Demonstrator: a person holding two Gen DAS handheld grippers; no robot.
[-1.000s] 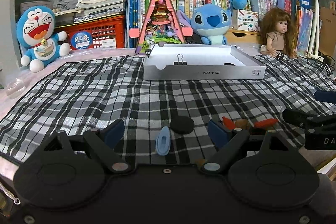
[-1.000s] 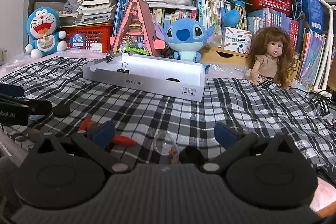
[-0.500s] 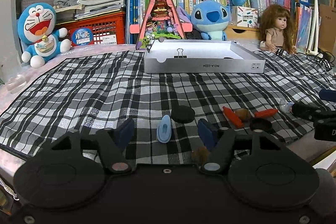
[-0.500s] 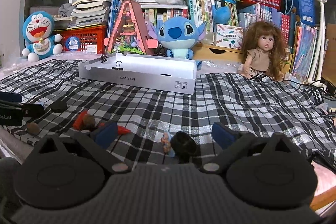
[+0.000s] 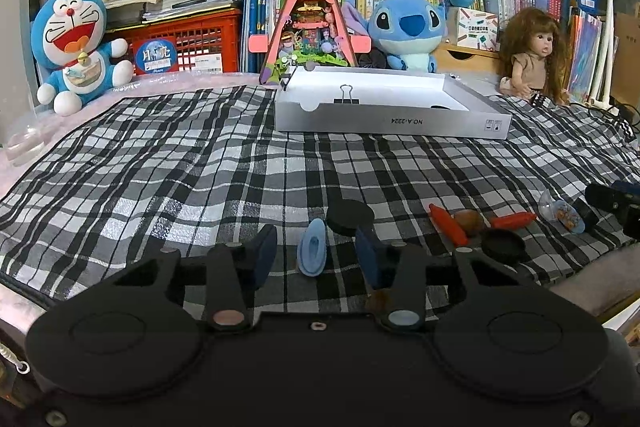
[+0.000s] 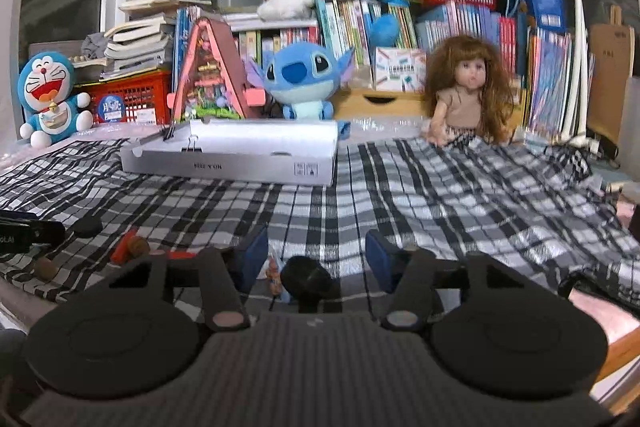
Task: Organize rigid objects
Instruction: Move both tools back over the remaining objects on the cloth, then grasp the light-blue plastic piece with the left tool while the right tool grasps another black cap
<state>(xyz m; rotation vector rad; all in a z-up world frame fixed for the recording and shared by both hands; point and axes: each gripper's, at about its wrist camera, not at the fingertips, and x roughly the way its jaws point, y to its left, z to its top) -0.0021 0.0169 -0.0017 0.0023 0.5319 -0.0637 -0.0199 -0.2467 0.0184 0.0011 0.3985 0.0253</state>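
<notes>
Left gripper (image 5: 316, 247): jaws just closing, partly open around small light-blue oval plastic piece (image 5: 312, 253), pads apart from it.
Right gripper (image 6: 316, 259): jaws just closing, partly open around black round cap (image 6: 306, 277), not gripped.
White shallow cardboard box (image 5: 400, 125): twelve o'clock on checked cloth (image 5: 180, 167).

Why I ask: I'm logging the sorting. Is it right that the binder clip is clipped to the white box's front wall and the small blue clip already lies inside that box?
Not quite. The small blue clip lies on the plaid cloth between the left gripper's fingers, not inside the white box. The binder clip is on the front wall, as the left wrist view shows.
</notes>
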